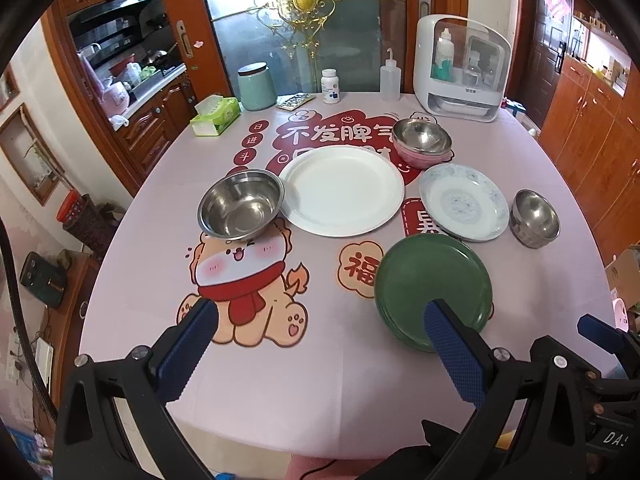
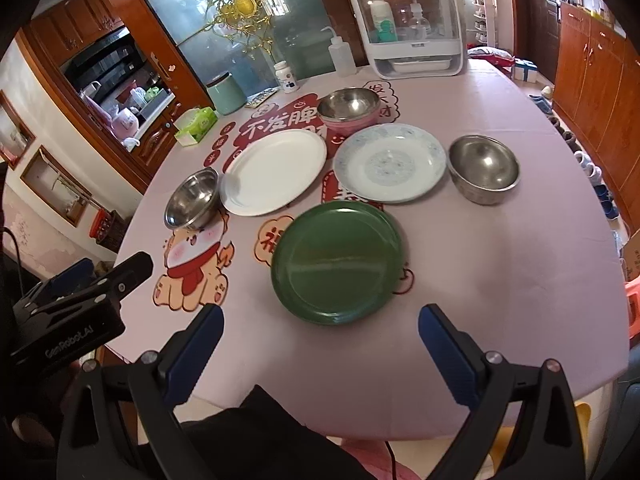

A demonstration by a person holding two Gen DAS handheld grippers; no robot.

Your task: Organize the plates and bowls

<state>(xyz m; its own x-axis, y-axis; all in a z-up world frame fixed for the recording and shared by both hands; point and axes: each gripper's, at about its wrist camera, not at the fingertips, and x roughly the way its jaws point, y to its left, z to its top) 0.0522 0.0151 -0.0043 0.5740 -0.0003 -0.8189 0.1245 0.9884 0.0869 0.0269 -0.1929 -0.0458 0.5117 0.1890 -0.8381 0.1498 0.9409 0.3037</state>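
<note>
Pink printed tablecloth (image 1: 320,380) carries everything. Green plate (image 2: 336,262) nearest me, white plate (image 1: 342,190) and blue-patterned plate (image 1: 464,202) behind it, steel bowl (image 1: 240,204) far left, another steel bowl (image 2: 484,174) far right, steel bowl nested in pink bowl (image 1: 420,156) at back. My left gripper (image 1: 324,344) and right gripper (image 2: 320,348) both gape wide, empty, hovering at the near edge.

Green plate (image 1: 424,280) rim behind tool

A home dining area is shown. A round desk (image 1: 320,380) is covered by a printed pink cloth. A kitchen (image 1: 132,68) with wooden cabinets (image 1: 592,128) is seen behind, and shoes (image 2: 588,164) are lined along the floor.
</note>
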